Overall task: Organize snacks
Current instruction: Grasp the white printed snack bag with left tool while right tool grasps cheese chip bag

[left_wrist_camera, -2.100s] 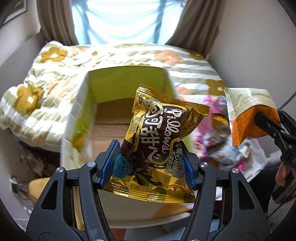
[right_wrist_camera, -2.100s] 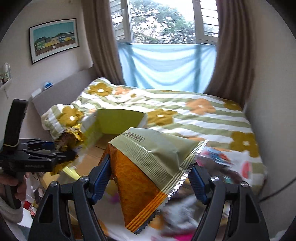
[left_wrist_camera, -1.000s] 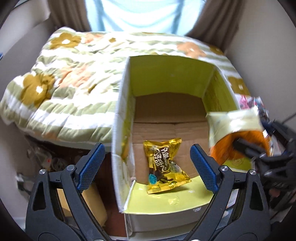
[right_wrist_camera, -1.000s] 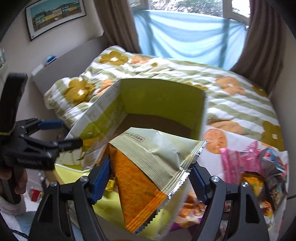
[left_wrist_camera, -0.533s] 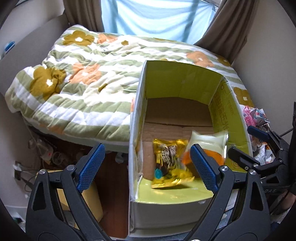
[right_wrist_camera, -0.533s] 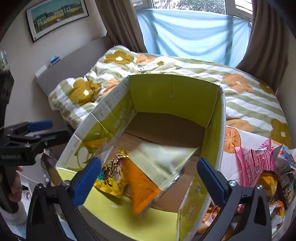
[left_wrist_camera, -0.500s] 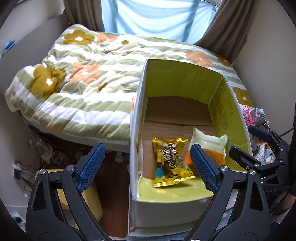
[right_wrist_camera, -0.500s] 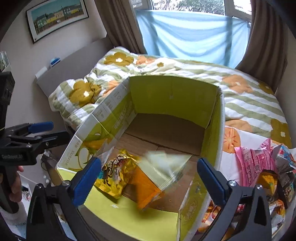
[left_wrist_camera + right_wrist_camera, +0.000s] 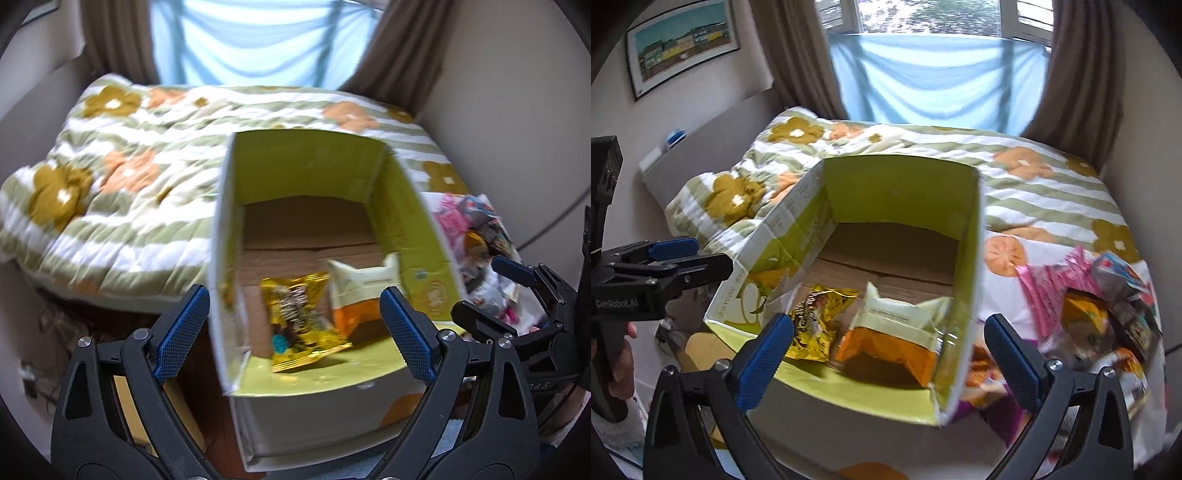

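An open cardboard box with yellow-green inner walls (image 9: 306, 166) (image 9: 901, 192) stands on the bed. Inside near its front lie a gold chocolate snack bag (image 9: 299, 321) (image 9: 820, 325) and an orange and cream snack bag (image 9: 364, 291) (image 9: 897, 332), side by side. My left gripper (image 9: 293, 332) is open and empty above the box's front. It also shows in the right wrist view (image 9: 690, 258). My right gripper (image 9: 890, 350) is open and empty over the box's front right. It also shows in the left wrist view (image 9: 498, 288).
A pile of several loose snack packets (image 9: 1093, 317) (image 9: 476, 236) lies on the bed right of the box. The flowered quilt (image 9: 110, 192) covers the bed. A wall (image 9: 498, 92) and curtains stand close behind. Floor clutter (image 9: 48, 332) shows at the left.
Both grippers opened and dropped their bags into the box: the gold bag first, then the orange and cream bag beside it. Both grippers have since pulled back a little.
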A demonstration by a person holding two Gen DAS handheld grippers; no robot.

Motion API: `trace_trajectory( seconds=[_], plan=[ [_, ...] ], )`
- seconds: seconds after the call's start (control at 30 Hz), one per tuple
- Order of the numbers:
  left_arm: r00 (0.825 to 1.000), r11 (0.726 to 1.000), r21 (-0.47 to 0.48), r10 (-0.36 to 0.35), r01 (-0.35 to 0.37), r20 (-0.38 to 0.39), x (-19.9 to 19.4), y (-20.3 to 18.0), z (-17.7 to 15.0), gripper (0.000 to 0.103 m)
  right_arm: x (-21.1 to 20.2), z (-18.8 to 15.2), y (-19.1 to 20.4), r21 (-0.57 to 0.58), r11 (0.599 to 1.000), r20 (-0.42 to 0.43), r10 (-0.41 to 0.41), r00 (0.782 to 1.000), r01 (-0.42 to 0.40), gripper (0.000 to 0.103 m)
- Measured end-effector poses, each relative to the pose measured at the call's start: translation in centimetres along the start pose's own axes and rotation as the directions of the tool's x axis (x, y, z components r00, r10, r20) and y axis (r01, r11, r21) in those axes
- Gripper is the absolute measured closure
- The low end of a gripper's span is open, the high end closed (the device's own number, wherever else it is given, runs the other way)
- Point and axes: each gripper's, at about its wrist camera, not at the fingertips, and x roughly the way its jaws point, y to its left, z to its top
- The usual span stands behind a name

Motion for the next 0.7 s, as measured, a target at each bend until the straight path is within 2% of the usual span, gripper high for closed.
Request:
trace_trajectory(
  seconds=[0.23, 0.43, 0.53, 0.63, 0.7],
  plan=[
    [0.995, 0.992, 0.078, -0.095, 0.095, 0.001, -0.1, -5.5, 0.0, 0.010, -3.9, -1.6, -3.8, 0.104, 0.991, 0.038, -0.090, 0.995, 0.086, 0.000],
    [0.993, 0.985, 0.133, -0.111, 0.114, -0.032, 0.9, -11.8, -0.6, 0.010, -7.8, -2.9, -10.0, 0.165, 0.973, 0.062, -0.174, 0.983, 0.162, 0.000],
    [0.993, 0.985, 0.127, -0.111, 0.116, -0.044, 1.8, -15.3, -0.9, 0.010, -9.2, -3.6, -13.6, 0.160, 0.967, 0.059, -0.210, 0.976, 0.198, 0.000],
    [0.990, 0.988, 0.088, -0.120, 0.126, -0.070, 3.1, -18.8, -1.4, 0.010, -9.9, -4.3, -17.7, 0.139, 0.955, 0.031, -0.269, 0.963, 0.262, 0.000],
    [0.989, 0.990, 0.054, -0.122, 0.127, -0.088, 4.1, -21.2, -1.9, 0.010, -10.0, -4.7, -20.1, 0.121, 0.954, 0.010, -0.277, 0.961, 0.274, 0.000]
  ],
)
